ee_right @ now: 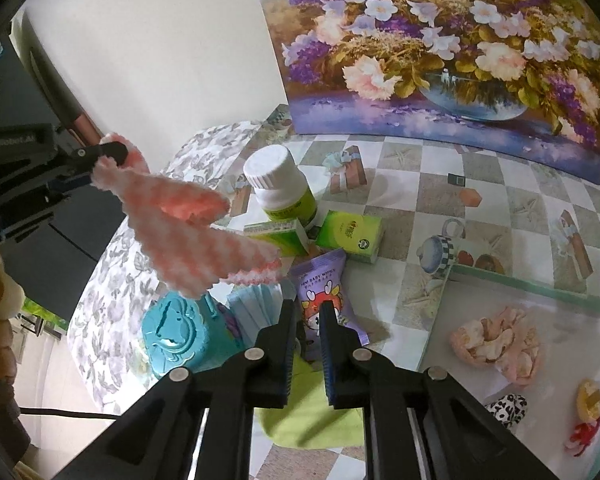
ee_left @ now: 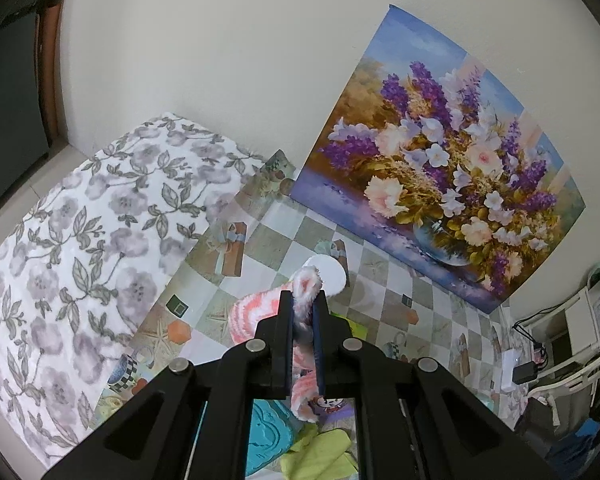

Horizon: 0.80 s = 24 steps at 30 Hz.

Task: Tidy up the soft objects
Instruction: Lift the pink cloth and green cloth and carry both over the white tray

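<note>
One purple pack (ee_right: 327, 304) reads "BABY WIPES", btwn right jaws.

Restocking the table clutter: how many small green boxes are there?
2: one green box right beside the white-capped bottle, another green box to its right. More may hide behind the pink sock.

The sock (ee_right: 188, 236) is fluffy, striped pink and white. The counter (ee_right: 440, 200) cloth is checked grey-green and white. The blanket (ee_left: 80, 240) is white with grey flowers. The painting (ee_left: 440, 152) shows purple and pink blooms. The wipes pack (ee_right: 324, 292) is purple.
</note>
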Tool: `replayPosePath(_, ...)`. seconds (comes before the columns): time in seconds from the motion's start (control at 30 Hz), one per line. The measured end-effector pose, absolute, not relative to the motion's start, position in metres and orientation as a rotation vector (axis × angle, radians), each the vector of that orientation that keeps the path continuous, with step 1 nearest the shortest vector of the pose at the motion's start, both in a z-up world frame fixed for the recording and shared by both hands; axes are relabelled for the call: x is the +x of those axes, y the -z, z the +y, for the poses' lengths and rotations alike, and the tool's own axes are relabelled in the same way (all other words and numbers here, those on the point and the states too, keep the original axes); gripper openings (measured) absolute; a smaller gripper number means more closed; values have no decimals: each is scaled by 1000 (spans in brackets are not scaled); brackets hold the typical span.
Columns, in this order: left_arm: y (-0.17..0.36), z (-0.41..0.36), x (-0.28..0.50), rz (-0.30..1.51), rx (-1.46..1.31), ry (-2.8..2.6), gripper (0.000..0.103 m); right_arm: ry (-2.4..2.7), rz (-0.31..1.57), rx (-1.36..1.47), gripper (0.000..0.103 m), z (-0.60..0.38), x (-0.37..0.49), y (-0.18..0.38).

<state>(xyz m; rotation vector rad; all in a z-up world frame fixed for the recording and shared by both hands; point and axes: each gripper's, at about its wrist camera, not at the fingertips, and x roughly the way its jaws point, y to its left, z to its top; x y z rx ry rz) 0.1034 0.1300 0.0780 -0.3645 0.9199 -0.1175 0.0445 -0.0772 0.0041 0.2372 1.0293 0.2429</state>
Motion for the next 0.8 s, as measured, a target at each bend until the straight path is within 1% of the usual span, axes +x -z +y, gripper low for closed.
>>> replayPosePath(0.23,-62,128,109,976,-354,102,8,-266,1113,253,13,-76,48,20)
replayPosePath(0.3,-57,128,111,991,-349,93,8,-279,1151,258,15,-72,48,30)
replayPosePath(0.4,-49,129,113,1014,-343,77,8,-294,1215,269,16,-67,48,47)
replayPosePath(0.47,-46,130,113,1026,-343,73,8,-287,1248,259,22,-65,47,57)
replayPosePath(0.53,-43,131,114,1035,-343,70,8,-276,1282,253,35,-64,45,66)
replayPosePath(0.57,-42,131,115,1039,-342,68,8,-272,1294,251,37,-64,44,69)
replayPosePath(0.63,-40,130,116,1047,-337,62,8,-264,1317,233,51,-63,41,73)
replayPosePath(0.7,-36,131,116,1057,-329,52,8,-261,1331,204,55,-61,38,77)
replayPosePath(0.8,-30,132,117,1073,-327,43,8,-246,1359,166,55,-57,33,84)
